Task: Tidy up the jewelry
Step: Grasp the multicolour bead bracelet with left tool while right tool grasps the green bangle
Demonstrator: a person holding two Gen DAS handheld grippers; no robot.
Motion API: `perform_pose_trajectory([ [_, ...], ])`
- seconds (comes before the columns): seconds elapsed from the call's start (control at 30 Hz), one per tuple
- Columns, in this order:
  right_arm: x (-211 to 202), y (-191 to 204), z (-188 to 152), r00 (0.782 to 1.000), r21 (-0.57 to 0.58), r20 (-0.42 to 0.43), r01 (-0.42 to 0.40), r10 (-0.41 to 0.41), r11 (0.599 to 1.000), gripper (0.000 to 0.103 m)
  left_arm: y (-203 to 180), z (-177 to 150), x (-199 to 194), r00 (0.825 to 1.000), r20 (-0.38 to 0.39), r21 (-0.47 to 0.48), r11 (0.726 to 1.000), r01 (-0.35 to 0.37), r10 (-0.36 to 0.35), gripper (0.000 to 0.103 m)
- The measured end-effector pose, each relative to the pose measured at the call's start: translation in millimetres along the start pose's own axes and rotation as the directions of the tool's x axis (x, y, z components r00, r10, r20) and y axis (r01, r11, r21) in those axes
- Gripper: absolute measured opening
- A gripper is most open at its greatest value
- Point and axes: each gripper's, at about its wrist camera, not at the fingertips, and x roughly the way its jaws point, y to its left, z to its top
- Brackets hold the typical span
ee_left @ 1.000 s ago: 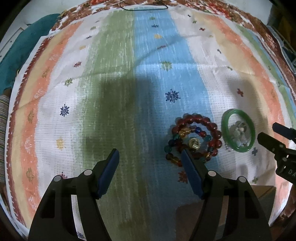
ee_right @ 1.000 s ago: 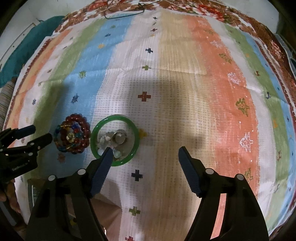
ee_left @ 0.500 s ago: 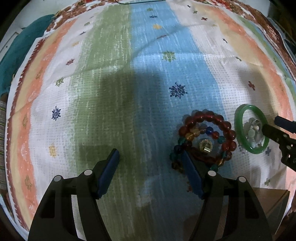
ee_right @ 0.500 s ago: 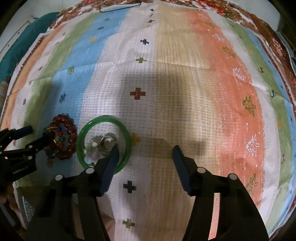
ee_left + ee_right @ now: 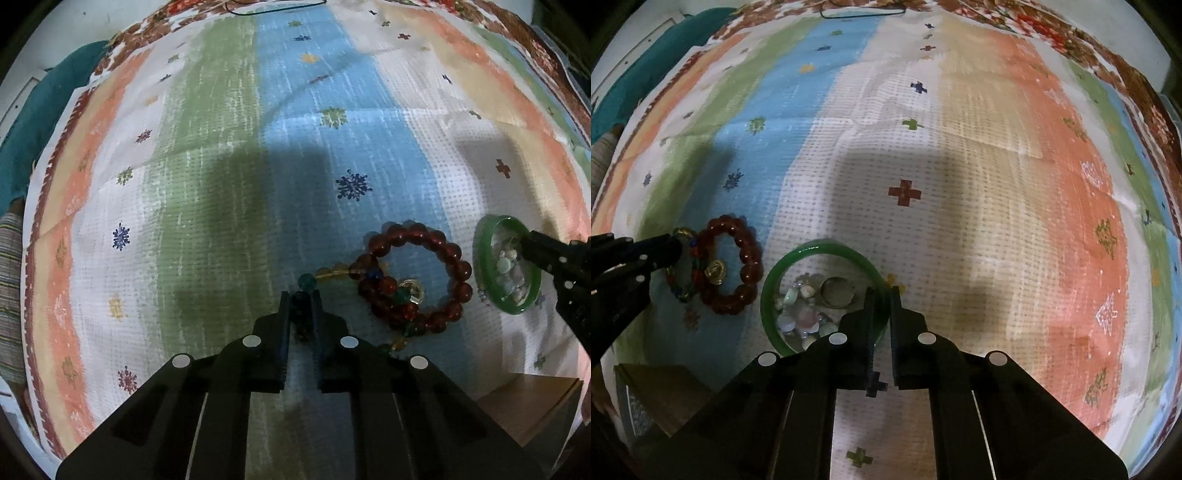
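Right claw (image 5: pixel 882 295) astride green bangle (image 5: pixel 783 269)

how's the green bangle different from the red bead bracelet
The green bangle is one smooth solid ring; the red bead bracelet is a loop of separate round beads. The bangle rings a pile of small pale pieces; the bracelet has a multicolored bead strand tangled across it. The right claw pinches the bangle's rim; no claw grips the bracelet. Both lie on the striped cloth.
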Motion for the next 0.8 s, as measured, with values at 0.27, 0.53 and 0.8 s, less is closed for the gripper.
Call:
perform_pose_trajectory([
  [0.27,-18,2,1,0.999,-0.009,0.033,-0.014,0.014,1.000,0.008,9,3,-21,0.999,0.036,-0.021,0.999,0.035,-0.034,0.009],
  [0.53,-36,5,0,0.998,-0.021,0.065,-0.018,0.020,1.000,0.008,8,3,-47,0.993,0.086,-0.031,0.996,0.078,-0.075,0.009],
  [0.8,-54,6,-4,0.995,-0.026,0.099,-0.022,0.024,0.999,0.008,15,3,-68,0.987,0.128,-0.053,0.994,0.100,-0.093,0.009],
])
